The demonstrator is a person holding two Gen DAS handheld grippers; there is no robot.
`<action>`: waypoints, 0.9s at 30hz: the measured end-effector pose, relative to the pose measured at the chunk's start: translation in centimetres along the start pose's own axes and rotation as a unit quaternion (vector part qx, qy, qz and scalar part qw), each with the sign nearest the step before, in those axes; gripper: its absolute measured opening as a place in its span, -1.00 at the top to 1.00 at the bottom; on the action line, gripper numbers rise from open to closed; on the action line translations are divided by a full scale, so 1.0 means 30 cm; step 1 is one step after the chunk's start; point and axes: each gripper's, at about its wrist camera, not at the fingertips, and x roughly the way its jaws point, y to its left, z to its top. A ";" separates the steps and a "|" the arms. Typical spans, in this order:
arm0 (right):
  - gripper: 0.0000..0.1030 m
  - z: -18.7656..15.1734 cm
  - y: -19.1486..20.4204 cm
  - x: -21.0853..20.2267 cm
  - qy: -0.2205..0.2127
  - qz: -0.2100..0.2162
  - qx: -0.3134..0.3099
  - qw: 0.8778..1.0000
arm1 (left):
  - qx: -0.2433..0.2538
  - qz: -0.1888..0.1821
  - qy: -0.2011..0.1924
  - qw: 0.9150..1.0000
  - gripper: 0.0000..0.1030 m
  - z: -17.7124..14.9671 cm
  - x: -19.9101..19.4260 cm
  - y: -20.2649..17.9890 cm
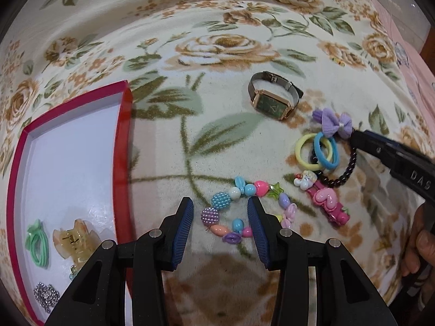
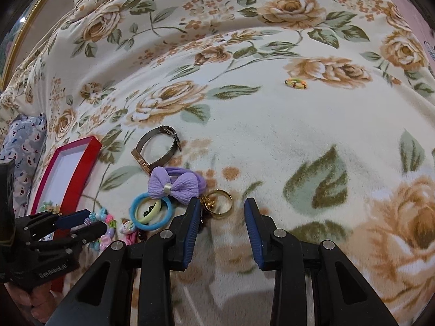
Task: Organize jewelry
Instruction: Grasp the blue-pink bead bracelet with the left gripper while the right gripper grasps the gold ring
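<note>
Both grippers open, nothing held yet.
Left gripper (image 1: 220,203) straddles bead bracelet (image 1: 239,212); right gripper (image 2: 220,203) by gold ring (image 2: 219,203) — fuzzy blanket (image 2: 272,135) could snag, ring may skid off.

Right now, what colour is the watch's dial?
Dark green, in a rose-gold square case on the watch; clearest in the left wrist view.

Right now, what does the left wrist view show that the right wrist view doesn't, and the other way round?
Only the left wrist view shows the red box's contents: green hair ties, a hair claw clip, a silver chain. Only the right wrist view shows the gold ring and a small multicoloured band farther off. Both show the watch, purple bow, blue hair tie and beaded bracelet.
</note>
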 end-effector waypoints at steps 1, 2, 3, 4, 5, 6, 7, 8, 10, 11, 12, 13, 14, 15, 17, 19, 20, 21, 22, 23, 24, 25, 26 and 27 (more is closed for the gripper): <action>0.51 0.000 0.001 0.003 0.000 0.000 -0.002 1.000 | 0.003 0.002 -0.002 1.000 0.25 -0.001 0.000 -0.004; 0.56 0.000 0.003 0.005 0.001 0.002 -0.003 1.000 | 0.006 0.000 -0.004 1.000 0.30 -0.002 0.000 -0.009; 0.56 -0.001 0.007 0.003 0.000 -0.001 -0.007 1.000 | 0.007 -0.003 -0.005 1.000 0.49 -0.002 -0.001 -0.012; 0.56 -0.002 0.010 0.001 -0.002 -0.002 -0.009 1.000 | 0.008 -0.008 -0.006 1.000 0.74 -0.003 -0.003 -0.013; 0.56 -0.003 0.012 -0.004 -0.004 -0.002 -0.010 1.000 | 0.007 -0.015 -0.006 1.000 0.76 -0.004 -0.006 -0.013; 0.56 -0.003 0.014 -0.010 -0.007 -0.002 -0.010 1.000 | 0.007 -0.016 -0.009 1.000 0.76 -0.005 -0.010 -0.011; 0.57 -0.003 0.014 -0.016 -0.010 -0.002 -0.010 1.000 | 0.006 -0.018 -0.012 1.000 0.77 -0.008 -0.015 -0.008; 0.57 -0.003 0.015 -0.026 -0.014 0.000 -0.010 1.000 | 0.003 -0.023 -0.015 1.000 0.77 -0.013 -0.024 -0.003; 0.57 -0.002 0.021 -0.050 -0.021 0.002 -0.011 1.000 | -0.002 -0.028 -0.019 0.999 0.77 -0.021 -0.040 0.005; 0.57 -0.001 0.027 -0.063 -0.025 0.004 -0.012 1.000 | -0.004 -0.030 -0.024 0.999 0.77 -0.027 -0.055 0.009; 0.57 0.000 0.033 -0.076 -0.029 0.008 -0.013 0.999 | -0.004 -0.031 -0.027 0.999 0.77 -0.033 -0.068 0.011; 0.57 0.001 0.038 -0.085 -0.031 0.011 -0.014 0.999 | -0.005 -0.033 -0.031 0.999 0.77 -0.038 -0.081 0.014; 0.57 0.000 0.044 -0.096 -0.033 0.015 -0.015 0.999 | -0.008 -0.035 -0.036 0.999 0.77 -0.044 -0.101 0.019; 0.57 -0.002 0.055 -0.108 -0.035 0.019 -0.018 0.999 | -0.009 -0.036 -0.040 0.998 0.77 -0.048 -0.115 0.022; 0.57 -0.008 0.069 -0.122 -0.037 0.025 -0.021 0.999 | -0.015 -0.041 -0.048 0.998 0.78 -0.057 -0.151 0.035; 0.57 -0.017 0.088 -0.135 -0.037 0.034 -0.024 0.998 | -0.022 -0.047 -0.054 0.997 0.78 -0.065 -0.180 0.048; 0.57 -0.022 0.100 -0.142 -0.037 0.038 -0.027 0.998 | -0.025 -0.049 -0.058 0.997 0.78 -0.071 -0.198 0.055; 0.57 -0.027 0.110 -0.147 -0.037 0.041 -0.030 0.998 | -0.028 -0.051 -0.063 0.996 0.78 -0.077 -0.217 0.063; 0.57 -0.032 0.121 -0.152 -0.037 0.044 -0.034 0.998 | -0.030 -0.053 -0.066 0.996 0.78 -0.083 -0.233 0.069; 0.57 -0.036 0.134 -0.158 -0.038 0.048 -0.037 0.997 | -0.033 -0.053 -0.071 0.995 0.78 -0.091 -0.254 0.077; 0.57 -0.041 0.146 -0.163 -0.038 0.052 -0.040 0.997 | -0.034 -0.054 -0.074 0.995 0.78 -0.098 -0.268 0.083; 0.57 -0.044 0.157 -0.166 -0.038 0.054 -0.042 0.997 | -0.036 -0.055 -0.077 0.995 0.78 -0.104 -0.281 0.090; 0.57 -0.048 0.167 -0.169 -0.037 0.058 -0.045 0.997 | -0.038 -0.056 -0.080 0.995 0.78 -0.112 -0.299 0.097; 0.57 -0.051 0.179 -0.173 -0.037 0.062 -0.048 0.996 | -0.039 -0.057 -0.082 0.994 0.78 -0.120 -0.311 0.101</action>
